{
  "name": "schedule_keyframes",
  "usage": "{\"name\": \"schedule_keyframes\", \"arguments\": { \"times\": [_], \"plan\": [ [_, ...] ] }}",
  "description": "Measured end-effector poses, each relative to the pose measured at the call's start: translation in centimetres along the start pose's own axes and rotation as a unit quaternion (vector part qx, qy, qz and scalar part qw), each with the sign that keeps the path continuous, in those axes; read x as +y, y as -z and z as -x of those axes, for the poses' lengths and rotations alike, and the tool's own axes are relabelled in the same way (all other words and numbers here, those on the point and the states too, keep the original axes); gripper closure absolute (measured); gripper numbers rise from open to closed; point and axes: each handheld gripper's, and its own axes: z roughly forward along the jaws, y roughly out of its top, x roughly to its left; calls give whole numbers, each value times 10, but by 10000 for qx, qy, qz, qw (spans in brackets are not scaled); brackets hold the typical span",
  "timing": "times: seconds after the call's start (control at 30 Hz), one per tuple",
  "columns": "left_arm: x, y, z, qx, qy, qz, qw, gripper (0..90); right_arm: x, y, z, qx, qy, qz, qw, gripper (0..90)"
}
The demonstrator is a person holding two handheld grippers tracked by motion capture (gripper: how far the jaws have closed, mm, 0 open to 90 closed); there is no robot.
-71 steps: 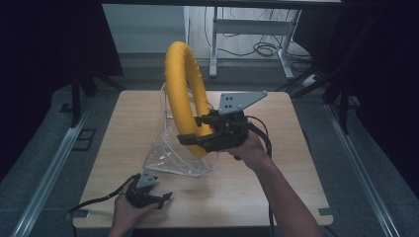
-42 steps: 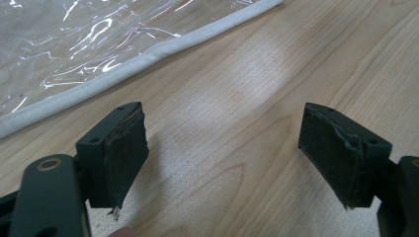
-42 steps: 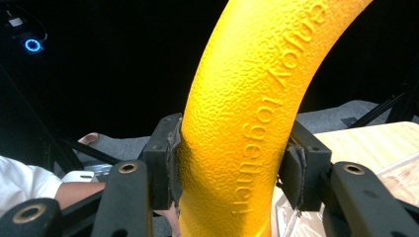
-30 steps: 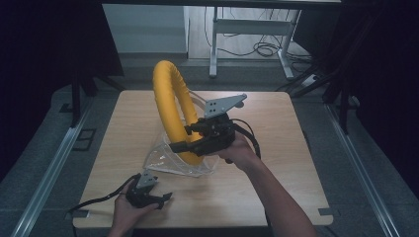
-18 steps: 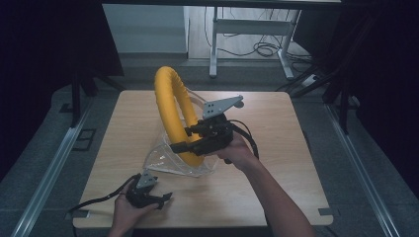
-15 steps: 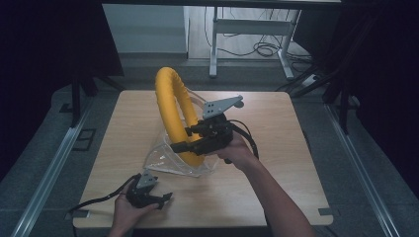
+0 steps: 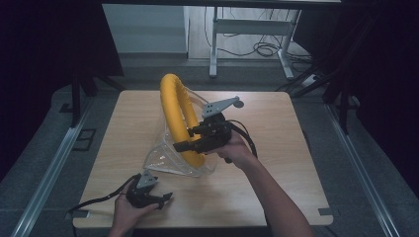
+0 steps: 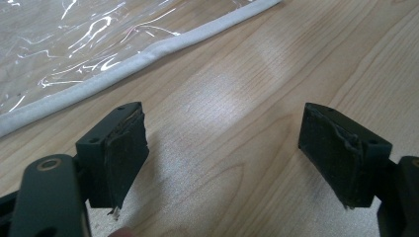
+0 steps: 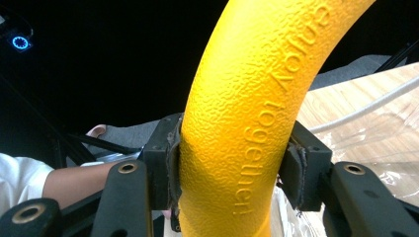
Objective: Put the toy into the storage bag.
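- We see the yellow ring (image 7: pixel 179 114) upright on edge near mid-table, its lower part down inside the clear plastic bag (image 7: pixel 163 160), top arc leaning toward 11 o'clock in the high view.
- In the right gripper view the yellow ring (image 9: pixel 257 123) runs from 6 o'clock up to 1 o'clock; pebbled skin w/ raised letters, "enjoy together" readable along it.
- Right gripper (image 7: pixel 184 146) is clamped on the ring's lower arc, at approx 5 o'clock of the ring; in its own view the right gripper (image 9: pixel 234 173) has both pads pressed on the tube, one per side.
- Bag sits under and around the ring, crinkled, spreading toward 7 o'clock on the table (image 7: pixel 276 128).
- In the left gripper view we see the bag (image 8: pixel 74 44) w/ its white edge strip (image 8: pixel 148 54) crossing from 9 o'clock to 1 o'clock, lying flat on the wood.
- Left gripper (image 7: pixel 165 200) is at 7 o'clock of the bag, near the table's front edge, apart from the bag.
- Left gripper (image 8: pixel 222 158) jaws stand wide, nothing btwn them but bare table (image 8: pixel 232 123).
- Person's forearm (image 7: pixel 276 197) comes in from 6 o'clock to the right gripper.
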Motion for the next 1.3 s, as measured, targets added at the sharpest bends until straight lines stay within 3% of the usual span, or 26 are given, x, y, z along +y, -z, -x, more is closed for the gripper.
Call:
{"name": "schedule_keyframes", "arguments": {
  "times": [0.27,0.4,0.47,0.53,0.6,0.7,0.8,0.83,1.07,1.3],
  "plan": [
    [0,0,0,-3,-1,1,10000,188,-6,-6,5,14,-21,-126,9999,484],
    [0,0,0,-5,-10,-6,10000,188,-9,-6,7,-137,-20,-167,9998,471],
    [0,-1,0,-15,10,3,10000,188,-12,-6,13,-418,-63,-304,9986,460],
    [0,-1,0,-20,4,1,10000,188,-13,-6,16,-433,-121,-268,9986,461],
    [0,-1,0,-18,-25,-20,10000,188,-15,-3,23,-415,-263,-56,9988,460],
    [0,-1,0,-19,-17,-25,10000,188,-15,-2,25,-531,-258,-15,9983,452],
    [0,-1,0,-32,-22,-43,10000,188,-15,-1,25,-723,-189,1,9972,435],
    [0,-1,0,-32,-24,-40,10000,187,-15,-1,23,-934,-87,-47,9956,428],
    [0,-1,0,-29,-24,-43,10000,187,-17,6,18,-1195,30,60,9928,362],
    [0,-1,0,-22,-9,-34,10000,187,-23,17,14,-1357,71,213,9905,352]
  ]
}}
